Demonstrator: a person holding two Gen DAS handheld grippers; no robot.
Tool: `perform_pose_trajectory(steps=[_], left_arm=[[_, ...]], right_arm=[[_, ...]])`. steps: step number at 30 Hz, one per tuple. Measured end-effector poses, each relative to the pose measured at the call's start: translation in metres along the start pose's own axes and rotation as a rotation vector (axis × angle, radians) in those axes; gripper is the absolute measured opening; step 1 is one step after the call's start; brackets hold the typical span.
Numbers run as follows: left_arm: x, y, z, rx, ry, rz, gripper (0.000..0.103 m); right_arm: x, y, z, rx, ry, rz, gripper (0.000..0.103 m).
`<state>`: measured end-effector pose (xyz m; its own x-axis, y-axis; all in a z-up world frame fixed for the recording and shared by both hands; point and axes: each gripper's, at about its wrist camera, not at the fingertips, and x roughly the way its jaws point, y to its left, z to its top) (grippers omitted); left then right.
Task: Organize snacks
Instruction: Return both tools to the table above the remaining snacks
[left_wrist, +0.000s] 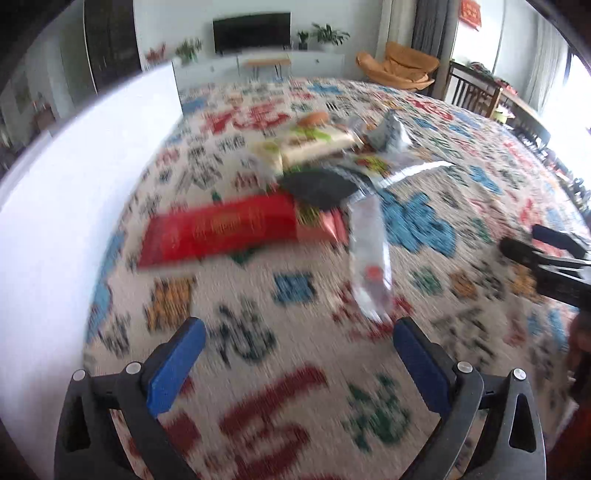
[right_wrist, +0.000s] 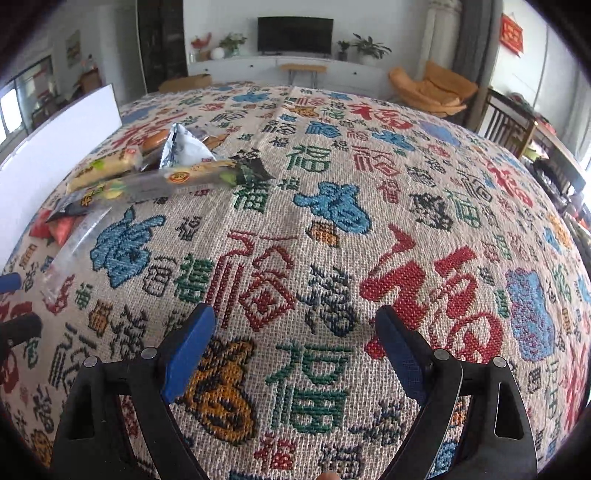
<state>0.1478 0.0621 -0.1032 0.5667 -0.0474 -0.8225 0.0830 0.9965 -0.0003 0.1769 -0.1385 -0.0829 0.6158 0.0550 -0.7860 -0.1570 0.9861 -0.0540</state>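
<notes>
Snacks: loose heap (left_wrist: 317, 173) lying on the patterned tablecloth (left_wrist: 295, 369), ahead of both claws, hard by the white box wall (left_wrist: 55, 221) on the left.
Left gripper (left_wrist: 299, 354): released, blue pads spread wide, nothing between them; tablecloth shows through the gap.
Right gripper (right_wrist: 295, 339): also released and empty, over bare cloth; heap lies well off to its left.
Nearer hand: left one, by my judgement; heap sits almost straight ahead of it.
Nearest item: clear plastic sleeve (left_wrist: 369, 258), long axis running away from the left claw, near end just beyond its right finger.
Next out: red packet (left_wrist: 221, 230), long axis crosswise to the left claw, slightly left of centre.
Behind it: dark pouch (left_wrist: 317, 188), then pale yellow-green wrapped bars (left_wrist: 314, 144) and a crumpled silver bag (left_wrist: 391, 134).
Farthest: small round bun (left_wrist: 314, 118), at the heap's back edge.
Look: mixed wrappers, overlapping, blurred in the left view; sharper from the right.
</notes>
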Motion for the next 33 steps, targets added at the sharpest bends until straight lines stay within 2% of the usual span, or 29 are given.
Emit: perform_pose_trajectory(steps=[6,33], left_arm=[[0.012,0.005,0.002,0.009,-0.013,-0.014,0.103],[0.012,0.005,0.003,0.011,-0.015,-0.015,0.103]], right_arm=[[0.011,-0.007,0.005,0.043,0.011,0.037,0.092],[0.009,-0.007,0.002,0.036,0.012,0.029,0.092]])
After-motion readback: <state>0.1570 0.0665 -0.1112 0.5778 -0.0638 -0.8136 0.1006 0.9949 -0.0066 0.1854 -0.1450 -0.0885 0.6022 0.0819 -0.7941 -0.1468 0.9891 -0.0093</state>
